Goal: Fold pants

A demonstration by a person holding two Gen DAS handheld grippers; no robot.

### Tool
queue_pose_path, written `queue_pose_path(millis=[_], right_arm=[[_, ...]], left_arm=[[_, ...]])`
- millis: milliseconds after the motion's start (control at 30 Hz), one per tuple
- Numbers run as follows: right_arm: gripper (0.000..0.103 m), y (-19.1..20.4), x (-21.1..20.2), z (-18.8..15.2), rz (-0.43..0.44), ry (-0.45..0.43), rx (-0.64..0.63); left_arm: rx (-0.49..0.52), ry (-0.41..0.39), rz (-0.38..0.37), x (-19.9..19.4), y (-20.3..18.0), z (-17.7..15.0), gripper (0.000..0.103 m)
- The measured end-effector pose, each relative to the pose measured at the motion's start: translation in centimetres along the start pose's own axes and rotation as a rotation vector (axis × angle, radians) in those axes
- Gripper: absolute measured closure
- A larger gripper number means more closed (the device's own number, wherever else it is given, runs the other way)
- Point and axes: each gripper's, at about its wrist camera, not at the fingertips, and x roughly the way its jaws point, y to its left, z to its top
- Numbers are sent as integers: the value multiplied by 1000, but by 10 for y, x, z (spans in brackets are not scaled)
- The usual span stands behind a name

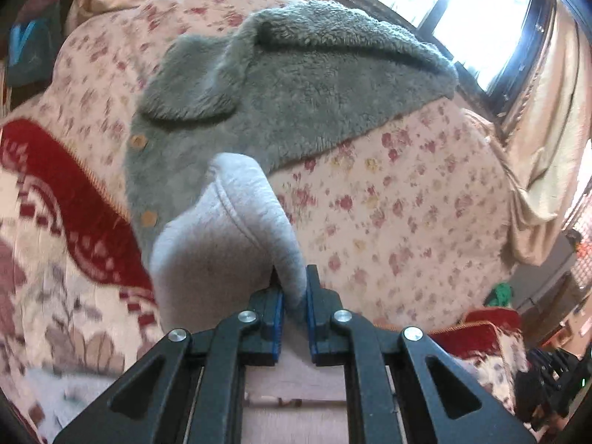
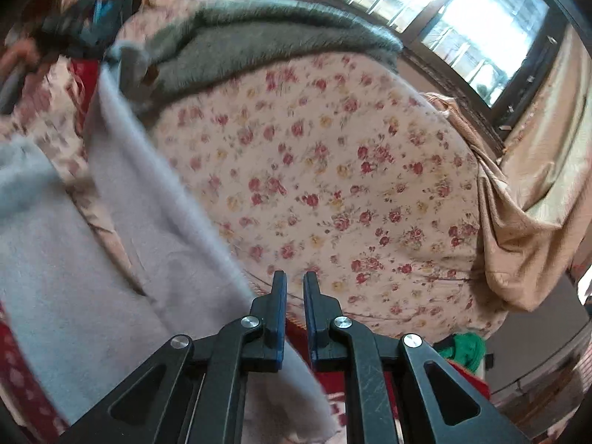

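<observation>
The light grey pants (image 1: 222, 236) hang in a fold from my left gripper (image 1: 295, 288), which is shut on a bunched edge of the fabric above the bed. In the right wrist view the pants (image 2: 122, 244) stretch as a blurred sheet from the upper left down under my right gripper (image 2: 295, 288). Its jaws stand close together with a narrow gap and the pants' edge passes just beneath them; whether they pinch cloth cannot be told. The left gripper (image 2: 70, 33) shows as a dark blur at the upper left, holding the far end.
A floral bedsheet (image 2: 351, 185) covers the bed. A grey fleece jacket (image 1: 296, 85) with wooden buttons lies at the back. A red patterned blanket (image 1: 63, 192) is on the left. A window (image 1: 481, 18) and beige curtains (image 2: 525, 203) are at the right.
</observation>
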Motion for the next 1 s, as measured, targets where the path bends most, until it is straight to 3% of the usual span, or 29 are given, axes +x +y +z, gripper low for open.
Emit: queue_pose_path(millis=[133,267,367,400,433,467,500,767,867,900,933,1000], right_arm=[[94,15,4,-23,95,81,24],[91,28,25,-39,297,164,195],[85,36,41,-62,511,208,430],[65,40,47,-71,562,222,495],[29,42,53,-83,594,225,567],[16,44,58,-96,602,221,659],[12,45,65,-109,609,227,747],[12,20,132,-178,699,258,1351],[17,17,155,-198,707,274,1540],[32,15,160,-199,723,248,1569],[54,13,163,-196,715,229,1564],[83,7,169,-190,692,199,1541]], left_arm=[[-11,33,42,-18,19,-41,93],[-76,31,13,-35,39,-59,93],[-69,25,13,-43,39,-61,93],[-57,23,14,-45,36,-61,93],[-49,21,11,-46,33,-60,93],[-46,21,9,-47,31,-59,93],[-40,18,6,-48,28,-58,93],[-40,24,3,-49,27,-58,93],[-48,32,10,-44,31,-57,93],[-48,35,14,-42,32,-56,93],[-48,38,19,-39,33,-55,93],[-58,41,22,-32,36,-51,93]])
